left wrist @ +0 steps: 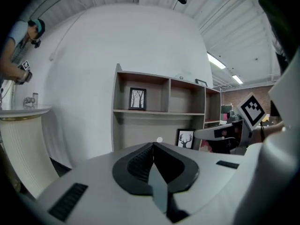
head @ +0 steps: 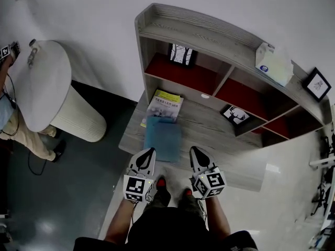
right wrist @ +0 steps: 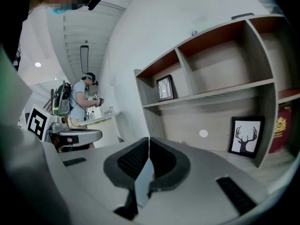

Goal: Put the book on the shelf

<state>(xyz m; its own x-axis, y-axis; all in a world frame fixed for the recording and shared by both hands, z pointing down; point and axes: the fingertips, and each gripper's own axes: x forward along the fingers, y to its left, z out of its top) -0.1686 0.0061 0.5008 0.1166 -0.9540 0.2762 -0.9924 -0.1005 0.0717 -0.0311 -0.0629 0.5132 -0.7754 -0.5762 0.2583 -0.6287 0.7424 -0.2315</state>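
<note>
A blue book lies flat on the wooden desk in front of the shelf unit. A yellow-green book lies just behind it, partly under it. My left gripper is shut with nothing between its jaws, its tip over the blue book's near left corner. My right gripper is also shut and empty, a little to the right of that book. In the left gripper view the left gripper points at the shelf. In the right gripper view the right gripper does too. Both books are hidden there.
On the shelf are a tree picture, a deer picture, a tissue box and a small frame on top. A round white pedestal table and a person stand at the left.
</note>
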